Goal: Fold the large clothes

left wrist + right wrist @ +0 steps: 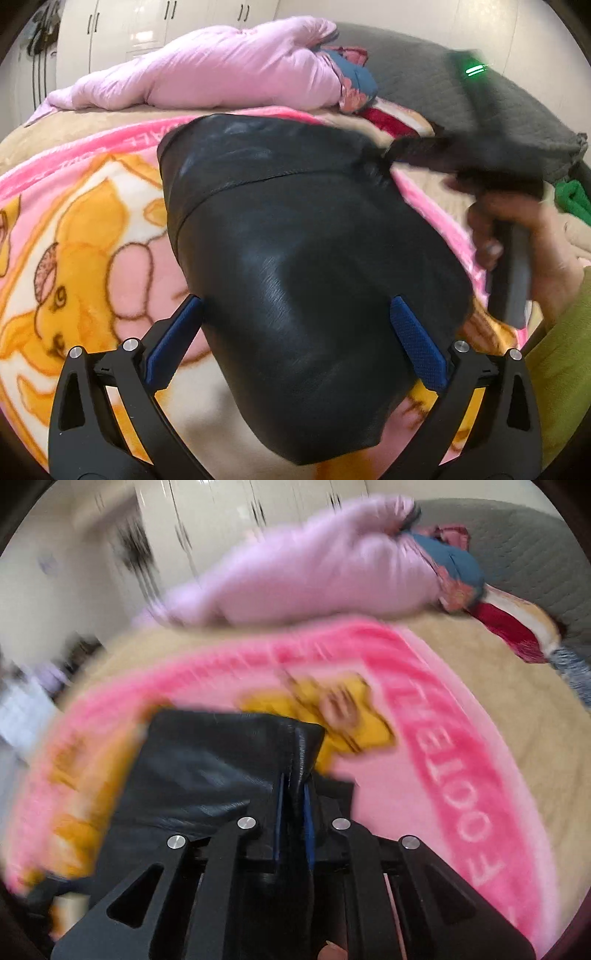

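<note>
A black leather-like garment (295,240) lies on the pink cartoon blanket (74,229) on the bed. My left gripper (295,325) is open, its blue-padded fingers (417,343) standing either side of the garment's near part. My right gripper (293,797) is shut on a raised fold of the black garment (221,771); it shows blurred in the left wrist view (406,147), gripping the garment's far right corner. The right wrist view is blurred by motion.
A pale pink padded jacket (221,70) lies along the far edge of the bed. A grey quilted cover (480,92) is at the back right, with red and blue fabric (354,85) beside it. Green cloth (572,195) is at the right. White wardrobes stand behind.
</note>
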The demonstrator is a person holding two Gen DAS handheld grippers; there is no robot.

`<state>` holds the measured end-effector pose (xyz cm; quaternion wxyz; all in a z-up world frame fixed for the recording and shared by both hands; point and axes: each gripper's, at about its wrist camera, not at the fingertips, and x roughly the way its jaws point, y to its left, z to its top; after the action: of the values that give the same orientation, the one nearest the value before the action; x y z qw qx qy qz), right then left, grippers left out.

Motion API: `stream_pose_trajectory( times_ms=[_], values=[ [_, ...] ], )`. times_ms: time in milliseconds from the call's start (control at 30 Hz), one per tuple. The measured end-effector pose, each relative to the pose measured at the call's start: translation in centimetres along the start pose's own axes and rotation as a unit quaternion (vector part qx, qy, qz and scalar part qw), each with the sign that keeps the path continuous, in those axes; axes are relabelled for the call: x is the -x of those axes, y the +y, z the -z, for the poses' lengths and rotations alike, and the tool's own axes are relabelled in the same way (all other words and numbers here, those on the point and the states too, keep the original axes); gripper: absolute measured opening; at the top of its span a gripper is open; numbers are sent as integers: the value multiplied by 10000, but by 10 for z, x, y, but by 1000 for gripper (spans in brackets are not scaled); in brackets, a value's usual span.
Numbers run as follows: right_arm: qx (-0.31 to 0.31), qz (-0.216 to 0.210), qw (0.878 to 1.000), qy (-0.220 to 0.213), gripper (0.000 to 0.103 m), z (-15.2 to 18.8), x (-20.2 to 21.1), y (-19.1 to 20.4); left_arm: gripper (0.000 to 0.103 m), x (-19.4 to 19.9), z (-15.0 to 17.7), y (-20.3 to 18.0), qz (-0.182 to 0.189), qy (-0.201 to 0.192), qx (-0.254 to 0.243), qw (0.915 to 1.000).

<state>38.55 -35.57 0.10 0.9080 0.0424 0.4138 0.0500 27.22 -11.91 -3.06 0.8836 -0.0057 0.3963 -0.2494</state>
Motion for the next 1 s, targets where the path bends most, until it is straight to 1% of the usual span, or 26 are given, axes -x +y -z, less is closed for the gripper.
stream_pose_trajectory(
  times_ms=[67, 133, 167, 233, 267, 333, 367, 433, 500, 567, 633, 800, 900, 1000],
  values=[
    [-43, 137, 9998, 111, 19, 12, -17, -2, 95, -1, 0, -3, -34, -27, -72, 10000],
    [-215, 287, 9993, 98, 30, 18, -22, -6, 95, -1, 0, -3, -31, -5, -68, 10000],
    [-403, 261, 9988, 73, 33, 19, -19, -11, 95, 0, 0, -2, -25, 9, -52, 10000],
    [-655, 235, 9975, 133, 44, 19, -16, -16, 95, 0, -1, -2, -29, 40, -46, 10000],
    [-716, 218, 9971, 145, 46, 19, -14, -18, 95, 2, -1, -1, -21, 40, -26, 10000],
    [-770, 166, 9969, 48, 56, 22, -3, -16, 95, 4, -2, -1, 6, 22, 17, 10000],
    [-773, 147, 9969, -14, 60, 23, 5, -16, 95, 6, -2, -1, 5, 5, 24, 10000],
    [-737, 71, 9972, -30, 71, 26, 16, -13, 95, 10, -1, -3, -8, -21, 18, 10000],
    [-734, 4, 9973, -18, 78, 32, 28, -10, 95, 17, -1, -4, -12, -61, 22, 10000],
    [-729, -109, 9972, -93, 80, 38, 43, -7, 95, 25, -2, -4, -21, -124, 31, 9999],
    [-691, -92, 9973, -250, 90, 46, 63, -4, 95, 34, -2, -4, -33, -179, 51, 9998],
    [-597, -208, 9950, -776, 96, 67, 120, 8, 95, 64, -1, -4, -132, -355, 111, 9992],
    [-518, -201, 9935, -993, 98, 81, 148, 16, 95, 84, 2, -6, -159, -508, 163, 9984],
    [-494, -307, 9918, -1141, 98, 94, 169, 22, 95, 104, 7, -12, -169, -679, 157, 9974]
  ],
)
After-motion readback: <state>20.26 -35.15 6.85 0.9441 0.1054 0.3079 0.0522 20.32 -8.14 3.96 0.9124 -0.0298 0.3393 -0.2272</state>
